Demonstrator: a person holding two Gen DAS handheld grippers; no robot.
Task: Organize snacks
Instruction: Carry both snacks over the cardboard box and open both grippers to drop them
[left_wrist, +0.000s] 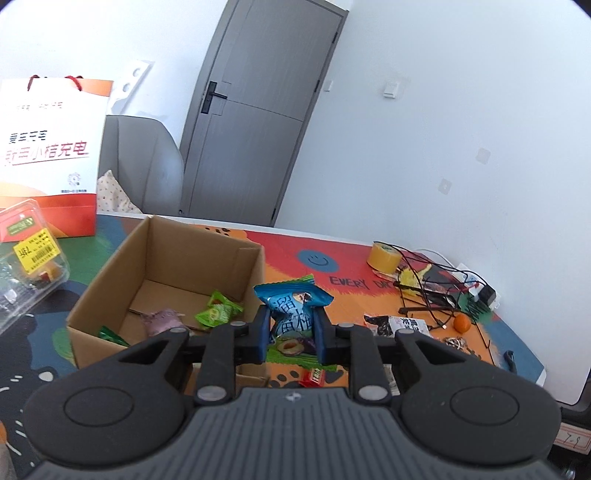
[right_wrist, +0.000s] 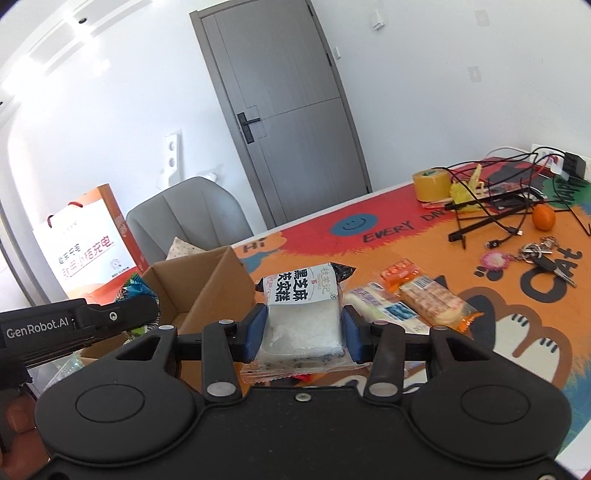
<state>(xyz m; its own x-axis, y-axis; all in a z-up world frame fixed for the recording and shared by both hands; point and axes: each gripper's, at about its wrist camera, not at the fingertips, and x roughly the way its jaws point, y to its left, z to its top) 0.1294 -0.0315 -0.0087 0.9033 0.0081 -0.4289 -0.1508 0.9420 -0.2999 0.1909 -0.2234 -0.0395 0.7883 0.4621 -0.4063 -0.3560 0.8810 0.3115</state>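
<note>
Left wrist: left gripper (left_wrist: 291, 330) jaws clamped on blue snack packet (left_wrist: 293, 306), held above the bench (left_wrist: 369, 295) just right of the cardboard box (left_wrist: 166, 258); green candy (left_wrist: 218, 312) inside box.
Right wrist: right gripper (right_wrist: 304, 328) jaws clamped on white cake packet (right_wrist: 303, 314), off the bench, box to its left.

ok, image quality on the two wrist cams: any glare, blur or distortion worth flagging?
Left wrist view: strong fisheye bend, the door leans and curves; white gift bag print partly washed out; blue snack packet in the left tool stays sharp. Right wrist view: ceiling at top left blown out; door bowed; label on the white cake packet in the right tool is legible.
</note>
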